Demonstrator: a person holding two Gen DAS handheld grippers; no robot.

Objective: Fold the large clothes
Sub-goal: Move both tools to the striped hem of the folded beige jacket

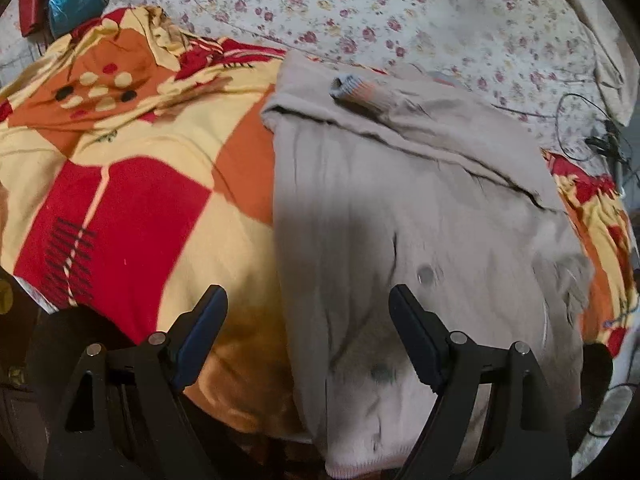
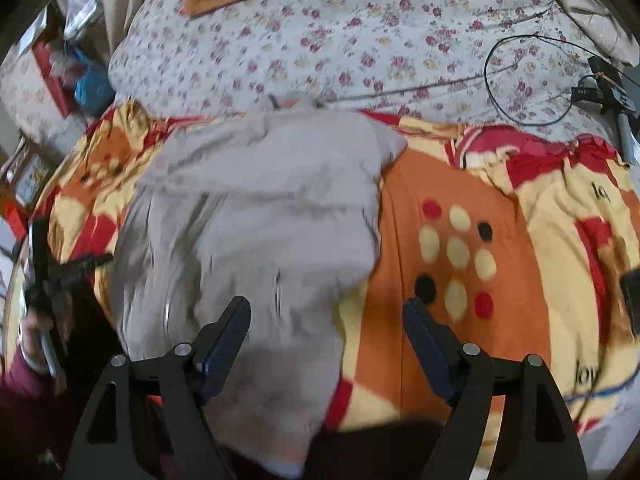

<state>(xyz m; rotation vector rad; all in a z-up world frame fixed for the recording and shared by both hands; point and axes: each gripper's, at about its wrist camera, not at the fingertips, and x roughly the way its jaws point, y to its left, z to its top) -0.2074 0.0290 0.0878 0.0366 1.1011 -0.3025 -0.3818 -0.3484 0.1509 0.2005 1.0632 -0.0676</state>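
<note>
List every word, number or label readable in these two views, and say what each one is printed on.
"lo": dark letters on the patterned blanket, lower right of the right wrist view; the rest of the word is cut off.
"lo" upside down, or a similar fragment: the same blanket further up at; too partial to read as a word.
Grey garment: no text shows.
Small black device by the cable: any markings are too small to read.

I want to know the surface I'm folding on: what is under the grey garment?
The grey garment lies on a red, orange and cream patterned blanket, which shows on both sides. Beyond it lies a floral sheet. What is directly beneath the garment is covered.
</note>
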